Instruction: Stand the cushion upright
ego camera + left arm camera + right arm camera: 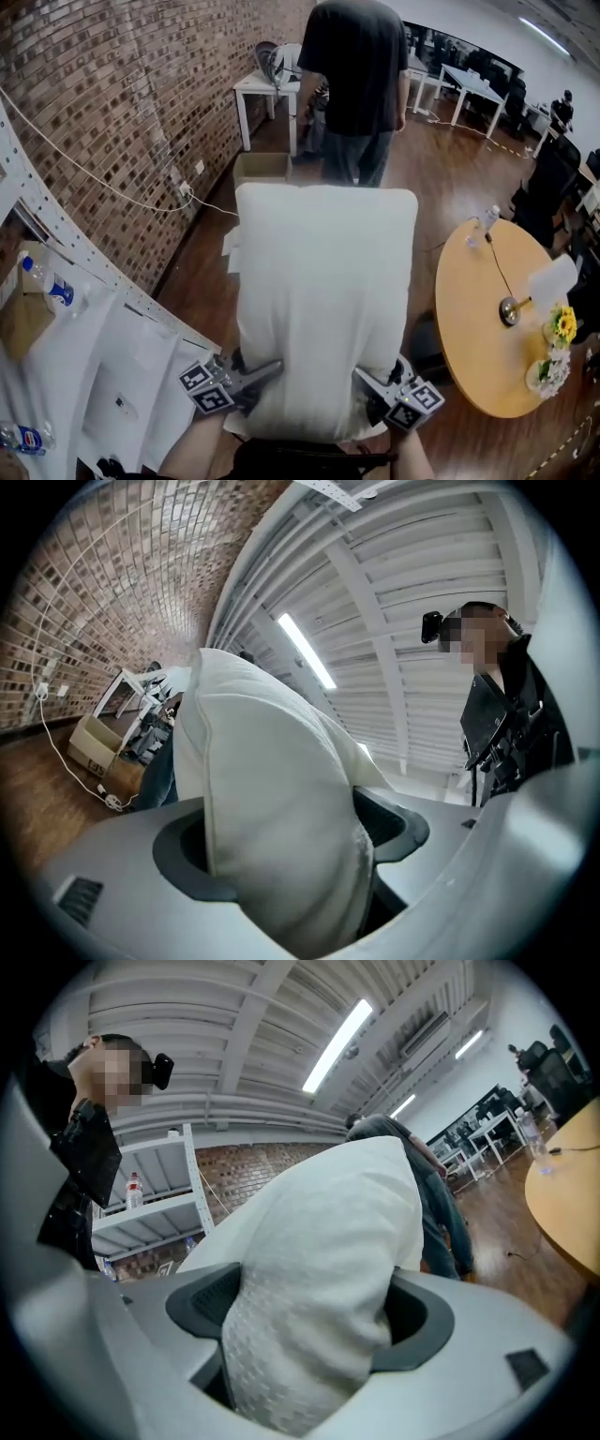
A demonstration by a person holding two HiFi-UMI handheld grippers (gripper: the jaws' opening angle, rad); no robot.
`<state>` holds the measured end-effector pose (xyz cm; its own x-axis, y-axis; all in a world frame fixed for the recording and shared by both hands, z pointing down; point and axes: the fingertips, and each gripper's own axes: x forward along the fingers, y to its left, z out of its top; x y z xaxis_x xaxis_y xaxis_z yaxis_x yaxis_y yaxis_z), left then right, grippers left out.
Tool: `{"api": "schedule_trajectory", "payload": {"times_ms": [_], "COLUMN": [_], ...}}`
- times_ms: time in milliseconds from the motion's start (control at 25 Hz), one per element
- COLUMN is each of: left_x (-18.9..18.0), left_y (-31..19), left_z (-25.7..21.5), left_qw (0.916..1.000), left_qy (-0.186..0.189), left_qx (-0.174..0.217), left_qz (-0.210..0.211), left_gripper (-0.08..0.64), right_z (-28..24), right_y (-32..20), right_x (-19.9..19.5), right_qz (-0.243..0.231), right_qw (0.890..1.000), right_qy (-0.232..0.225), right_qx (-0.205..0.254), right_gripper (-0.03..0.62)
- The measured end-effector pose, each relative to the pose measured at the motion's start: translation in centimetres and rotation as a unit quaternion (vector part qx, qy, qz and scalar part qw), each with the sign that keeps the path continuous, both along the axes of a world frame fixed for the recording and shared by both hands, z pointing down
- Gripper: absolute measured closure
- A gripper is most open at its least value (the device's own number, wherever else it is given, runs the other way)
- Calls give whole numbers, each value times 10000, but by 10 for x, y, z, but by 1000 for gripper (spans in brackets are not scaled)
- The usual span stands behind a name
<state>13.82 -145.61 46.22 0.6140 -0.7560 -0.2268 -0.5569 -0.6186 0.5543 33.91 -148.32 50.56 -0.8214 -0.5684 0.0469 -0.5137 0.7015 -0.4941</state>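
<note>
Brick wall (141, 112) beside the cushion (323, 309): it looks soft and light; left gripper (251, 377) and right gripper (377, 386) clamp its near corners.

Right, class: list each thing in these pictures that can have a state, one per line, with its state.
cushion, held up at its near edge by both grippers
left gripper, shut on the cushion
right gripper, shut on the cushion
cardboard box, open
bottle, upright

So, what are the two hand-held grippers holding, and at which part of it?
Both hold the white cushion by its lower edge: the left hand-held gripper near the left corner, the right hand-held gripper near the right corner.
</note>
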Motion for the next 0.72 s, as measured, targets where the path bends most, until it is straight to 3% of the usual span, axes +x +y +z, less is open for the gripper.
{"api": "schedule_trajectory", "payload": {"times_ms": [200, 360, 720], "left_x": [-3, 1, 4], "left_y": [-49, -73, -120], "left_z": [52, 93, 175], "left_qw": [9994, 9986, 9961], "left_qy": [31, -142, -400], "left_qx": [-308, -400, -629], "left_qz": [164, 331, 469], "left_gripper": [189, 189, 189], "right_z": [46, 82, 161], "right_y": [-39, -56, -100], "right_x": [-3, -3, 0], "right_qz": [187, 351, 307], "right_qw": [9992, 9977, 9916], "right_qy": [191, 520, 1174], "right_qx": [-302, -262, -442], "right_gripper": [164, 164, 164]}}
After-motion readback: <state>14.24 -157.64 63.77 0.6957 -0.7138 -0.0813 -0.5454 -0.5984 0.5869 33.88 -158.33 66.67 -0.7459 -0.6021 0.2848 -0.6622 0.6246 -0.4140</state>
